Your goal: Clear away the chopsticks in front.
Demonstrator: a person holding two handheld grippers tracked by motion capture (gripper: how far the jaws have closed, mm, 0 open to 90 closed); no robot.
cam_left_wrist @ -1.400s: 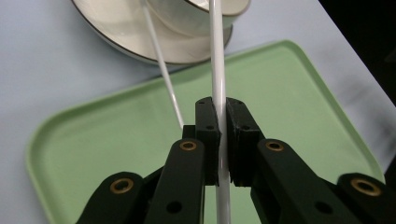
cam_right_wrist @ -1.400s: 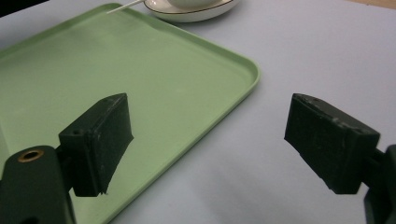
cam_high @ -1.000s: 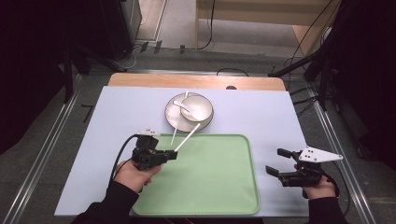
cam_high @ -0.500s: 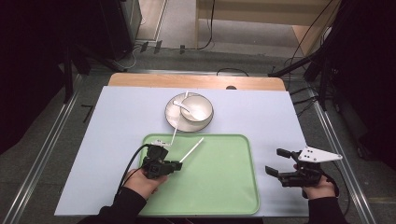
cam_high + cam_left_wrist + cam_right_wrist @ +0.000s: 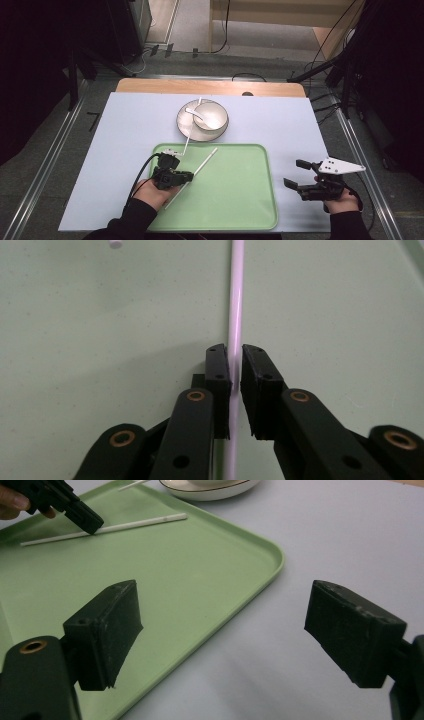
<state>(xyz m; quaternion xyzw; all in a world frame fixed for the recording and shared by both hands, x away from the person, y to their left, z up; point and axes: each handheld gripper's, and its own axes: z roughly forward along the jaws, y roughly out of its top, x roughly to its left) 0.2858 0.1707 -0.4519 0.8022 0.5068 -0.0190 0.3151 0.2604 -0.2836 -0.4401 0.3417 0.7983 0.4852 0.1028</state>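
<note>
Jaws of the left gripper (image 5: 235, 365) have just been opening a little, and a thin white chopstick (image 5: 235, 300) lies between them with a sliver of gap showing at each pad, so the grip looks slack, not pressed. From the high view, the left gripper (image 5: 186, 176) sits low over the green tray (image 5: 250, 200), and the chopstick (image 5: 202, 163) lies flat on the tray, slanting up toward the right. A second chopstick (image 5: 192, 127) leans out of the white bowl (image 5: 189, 131), which stands on the pale blue table mat (image 5: 125, 130) just beyond the tray; a white spoon (image 5: 196, 113) rests in the bowl.

Jaws of the right gripper (image 5: 220, 630) stand wide apart with nothing between them, hovering over the mat beside the tray's right edge.

To finish this placing well, the left jaws should likely part fully before lifting straight up, so the pads do not drag or roll the chopstick. The leaning chopstick sits close by, so a careless lift could knock it.
</note>
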